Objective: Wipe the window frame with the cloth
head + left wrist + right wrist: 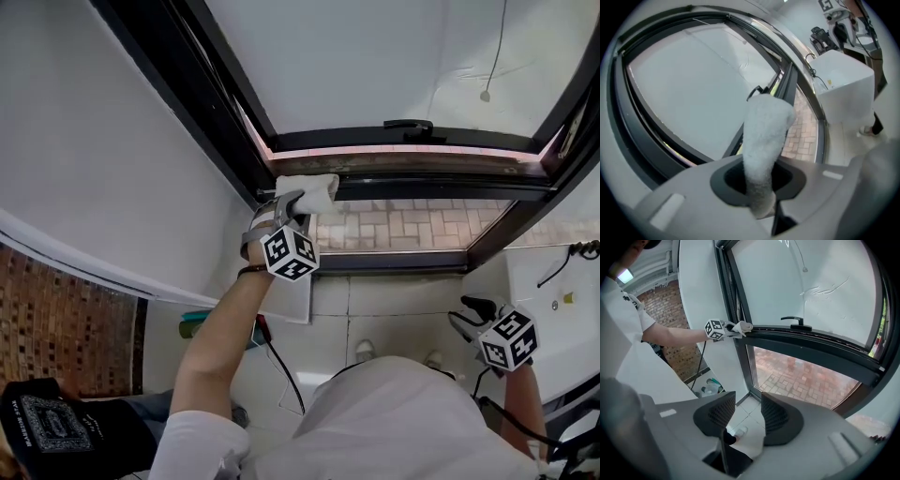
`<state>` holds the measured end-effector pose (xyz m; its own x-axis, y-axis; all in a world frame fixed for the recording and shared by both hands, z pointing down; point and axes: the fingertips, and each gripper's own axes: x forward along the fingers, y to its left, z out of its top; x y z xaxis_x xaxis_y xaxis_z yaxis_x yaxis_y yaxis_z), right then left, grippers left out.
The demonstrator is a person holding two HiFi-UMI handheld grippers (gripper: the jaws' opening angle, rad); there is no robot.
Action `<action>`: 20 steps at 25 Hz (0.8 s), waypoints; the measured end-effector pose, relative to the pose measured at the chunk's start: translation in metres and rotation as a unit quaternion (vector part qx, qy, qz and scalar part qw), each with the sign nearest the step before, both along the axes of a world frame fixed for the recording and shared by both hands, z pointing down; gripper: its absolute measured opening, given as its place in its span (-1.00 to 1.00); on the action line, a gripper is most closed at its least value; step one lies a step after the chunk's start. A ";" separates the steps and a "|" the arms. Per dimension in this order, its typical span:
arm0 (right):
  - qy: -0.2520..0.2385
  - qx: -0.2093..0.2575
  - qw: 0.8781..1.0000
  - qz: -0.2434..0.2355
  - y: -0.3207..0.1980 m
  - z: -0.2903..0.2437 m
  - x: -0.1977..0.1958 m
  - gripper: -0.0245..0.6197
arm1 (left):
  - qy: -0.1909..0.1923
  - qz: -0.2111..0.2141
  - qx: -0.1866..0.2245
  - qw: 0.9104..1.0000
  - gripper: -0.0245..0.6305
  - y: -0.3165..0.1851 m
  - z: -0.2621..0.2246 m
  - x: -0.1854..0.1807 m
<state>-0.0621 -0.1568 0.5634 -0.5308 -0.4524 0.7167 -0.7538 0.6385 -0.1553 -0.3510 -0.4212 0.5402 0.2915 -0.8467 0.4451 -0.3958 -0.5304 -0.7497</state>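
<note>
Cloth in left gripper (against frame)

The white tiled floor lay beneath the dark window. A green plastic bottle rested on it beside the wall. The toes of two pale shoes stood on the tiles.

Window frame partly beyond picture edges

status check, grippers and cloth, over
Left gripper shut on cloth, cloth against window frame at its left corner. Right gripper open, empty, held low. Nothing blocking the frame.
</note>
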 end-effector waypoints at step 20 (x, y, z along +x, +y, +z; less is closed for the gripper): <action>0.006 -0.011 1.000 0.021 0.013 0.003 0.018 -0.40 | -0.022 -0.019 -0.012 1.000 -0.63 -0.018 0.020 -0.011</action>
